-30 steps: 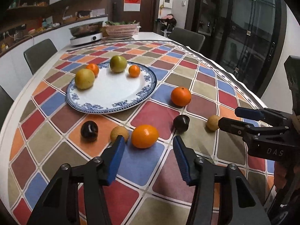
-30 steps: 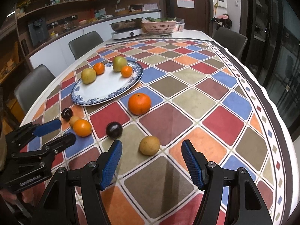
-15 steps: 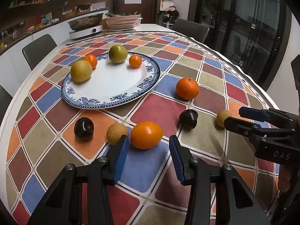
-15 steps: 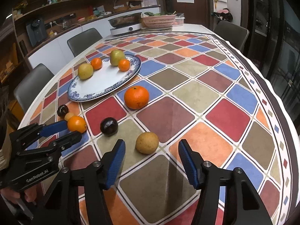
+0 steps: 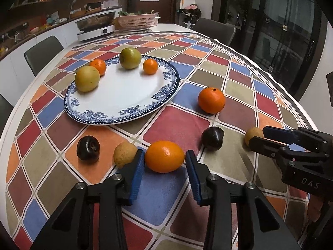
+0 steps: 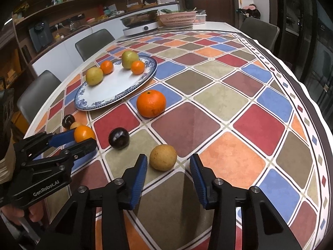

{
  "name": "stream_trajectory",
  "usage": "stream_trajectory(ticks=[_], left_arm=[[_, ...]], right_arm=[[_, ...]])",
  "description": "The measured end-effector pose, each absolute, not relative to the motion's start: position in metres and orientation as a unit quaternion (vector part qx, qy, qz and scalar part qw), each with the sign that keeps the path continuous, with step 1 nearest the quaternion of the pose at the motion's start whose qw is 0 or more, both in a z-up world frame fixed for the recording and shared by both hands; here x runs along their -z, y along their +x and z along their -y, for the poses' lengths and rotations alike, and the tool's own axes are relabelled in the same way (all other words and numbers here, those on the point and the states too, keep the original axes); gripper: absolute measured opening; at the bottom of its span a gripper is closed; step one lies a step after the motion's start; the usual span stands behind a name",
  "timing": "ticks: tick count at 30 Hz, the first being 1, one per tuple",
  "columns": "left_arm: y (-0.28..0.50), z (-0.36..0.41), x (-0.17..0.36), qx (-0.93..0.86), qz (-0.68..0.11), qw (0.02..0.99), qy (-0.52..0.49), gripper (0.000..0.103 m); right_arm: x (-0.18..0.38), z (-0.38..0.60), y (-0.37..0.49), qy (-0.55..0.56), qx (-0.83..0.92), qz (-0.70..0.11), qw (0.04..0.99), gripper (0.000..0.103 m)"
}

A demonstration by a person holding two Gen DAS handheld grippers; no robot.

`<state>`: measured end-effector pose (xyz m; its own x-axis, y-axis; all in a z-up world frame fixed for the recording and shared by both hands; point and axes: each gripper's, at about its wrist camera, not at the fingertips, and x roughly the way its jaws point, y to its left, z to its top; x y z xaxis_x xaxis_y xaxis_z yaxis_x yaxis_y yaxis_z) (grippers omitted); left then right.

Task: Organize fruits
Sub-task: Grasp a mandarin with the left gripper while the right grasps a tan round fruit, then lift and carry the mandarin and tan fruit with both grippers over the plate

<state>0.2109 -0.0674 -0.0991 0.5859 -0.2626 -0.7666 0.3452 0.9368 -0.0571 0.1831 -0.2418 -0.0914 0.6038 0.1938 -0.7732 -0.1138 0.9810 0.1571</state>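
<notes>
A desk (image 6: 239, 108) under a chequered multicolour cloth fills the room. Grey chairs (image 6: 94, 41) stand around it. A white counter (image 6: 68, 39) runs below dark wooden shelves (image 6: 62, 0); dark glass doors (image 5: 276, 20) line the right side.

**Four fruits plated, six still loose on the cloth**

The blue-rimmed plate (image 5: 166, 95) holds a yellow-green apple (image 5: 87, 78), a greener one (image 5: 130, 58) and two small tangerines (image 5: 98, 66) (image 5: 150, 66) along its far side. Off the plate: a big orange (image 5: 211, 100), two dark plums (image 5: 88, 147) (image 5: 212, 138), two tan round fruits (image 5: 124, 154) (image 6: 163, 157), and a smooth orange (image 5: 164, 156) nearest the camera.
</notes>
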Motion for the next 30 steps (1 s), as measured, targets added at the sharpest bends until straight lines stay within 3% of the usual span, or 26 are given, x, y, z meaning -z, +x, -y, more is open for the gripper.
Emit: stream_trajectory(ticks=[3,10,30], left_arm=[[0.212,0.066,0.099,0.172,-0.423,0.889,0.045,0.039],[0.211,0.065,0.098,0.172,-0.424,0.888,0.042,0.039],[0.181,0.053,0.047,0.186,-0.372,0.909,0.023,0.039]], right_arm=[[0.093,0.240,0.186,0.042,-0.085,-0.438,0.894,0.044],[0.095,0.236,0.188,0.037,-0.098,-0.442,0.891,0.030],[0.047,0.219,0.164,0.030,-0.132,-0.398,0.907,0.030]])
